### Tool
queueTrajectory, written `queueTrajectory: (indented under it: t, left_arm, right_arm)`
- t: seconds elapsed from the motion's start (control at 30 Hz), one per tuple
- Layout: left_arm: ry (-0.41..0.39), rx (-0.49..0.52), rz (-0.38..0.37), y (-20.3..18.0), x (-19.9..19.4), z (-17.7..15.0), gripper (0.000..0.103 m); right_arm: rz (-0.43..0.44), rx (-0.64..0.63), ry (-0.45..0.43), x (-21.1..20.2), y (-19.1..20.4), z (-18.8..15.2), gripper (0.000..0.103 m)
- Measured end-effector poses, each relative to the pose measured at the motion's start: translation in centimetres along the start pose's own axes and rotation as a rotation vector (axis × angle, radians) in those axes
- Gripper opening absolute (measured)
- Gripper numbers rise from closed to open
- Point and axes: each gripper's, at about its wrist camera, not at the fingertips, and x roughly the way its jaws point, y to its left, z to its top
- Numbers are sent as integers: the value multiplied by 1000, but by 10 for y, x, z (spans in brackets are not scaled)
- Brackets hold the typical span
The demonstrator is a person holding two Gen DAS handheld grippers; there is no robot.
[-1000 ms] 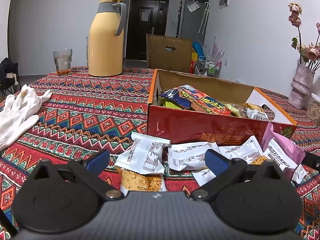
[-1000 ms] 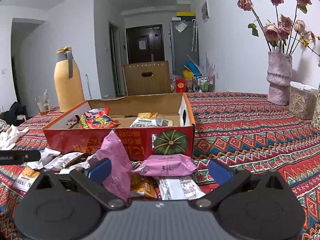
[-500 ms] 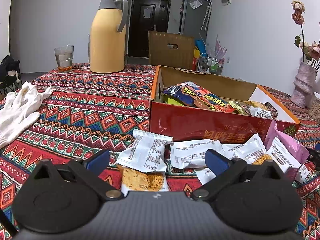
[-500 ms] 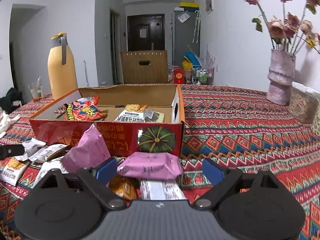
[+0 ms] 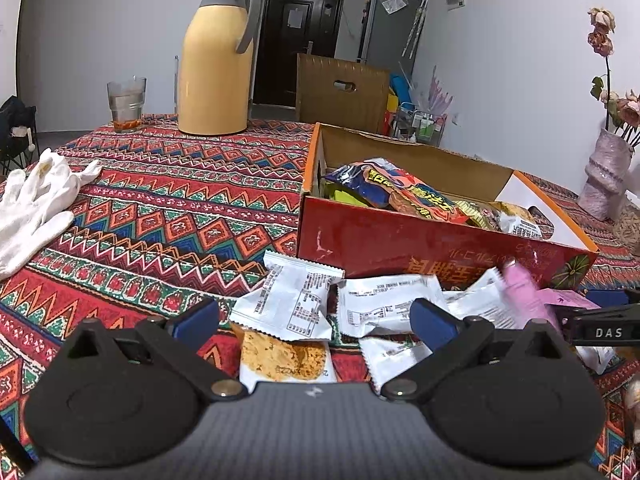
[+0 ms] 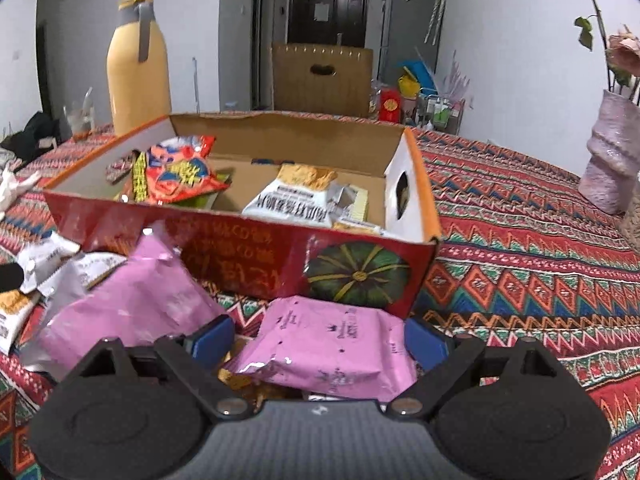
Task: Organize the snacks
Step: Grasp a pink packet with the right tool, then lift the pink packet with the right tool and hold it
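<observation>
From the left wrist view, the left gripper (image 5: 314,318) hangs low over the patterned table (image 5: 168,208) with its jaws spread wide and nothing between them; it sits just in front of the red box (image 5: 400,240), lined up on the white packet (image 5: 294,300) that lies tilted against the heap at the foot of the box's near wall, probably the next item to go in. A cracker packet (image 5: 284,356) lies under that one, nearer the camera. The loose snacks are heaped against the box front, likely so each is a short lift over the wall. This view alone shows the white gloves (image 5: 36,204), the glass (image 5: 126,104) and the yellow flask (image 5: 216,60), all well left of and behind the box. From the right wrist view, the right gripper (image 6: 320,340) is open about as wide as the flat pink packet (image 6: 336,340) lying between its fingers, just before the box's pumpkin-printed corner; whether the pads touch it I cannot tell. A second pink packet (image 6: 132,304) leans to its left. Only this view looks down into the box and shows free floor between the red chip bag (image 6: 176,172) and the white bag (image 6: 296,196).
</observation>
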Motion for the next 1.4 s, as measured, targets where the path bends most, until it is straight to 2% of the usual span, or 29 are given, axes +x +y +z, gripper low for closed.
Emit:
queueTrajectory:
  t: [0.23, 0.3, 0.53, 0.6, 0.7, 1.03, 1.13, 1.17, 1.2, 1.4]
  left_arm:
    - [-1, -5, -3, 0, 0, 0, 103]
    - [-1, -7, -2, 1, 0, 0, 103]
    - [0, -13, -1, 2, 0, 1, 103]
    - [1, -14, -1, 2, 0, 1, 103]
    - [1, -17, -2, 3, 0, 1, 103]
    - [1, -17, -2, 3, -1, 1, 103]
    - [2, -17, -1, 3, -1, 1, 103]
    - [2, -17, -1, 3, -1, 1, 103]
    - [2, -17, -1, 3, -1, 1, 103]
    - [2, -18, 2, 3, -1, 0, 103]
  right_arm:
    - [-1, 0, 4, -1, -2, 0, 87]
    - [1, -2, 3, -1, -2, 0, 81]
    - [2, -5, -8, -4, -3, -2, 72]
    - [2, -3, -12, -5, -3, -3, 64]
    - [2, -1, -19, -7, -4, -3, 61]
    - [-23, 13, -90, -27, -2, -12, 50]
    - [-28, 27, -116, -35, -3, -15, 40]
    - [-22, 33, -124, -38, -4, -15, 18]
    - [-14, 42, -127, -41, -5, -15, 3]
    - [1, 70, -127, -47, -6, -22, 6]
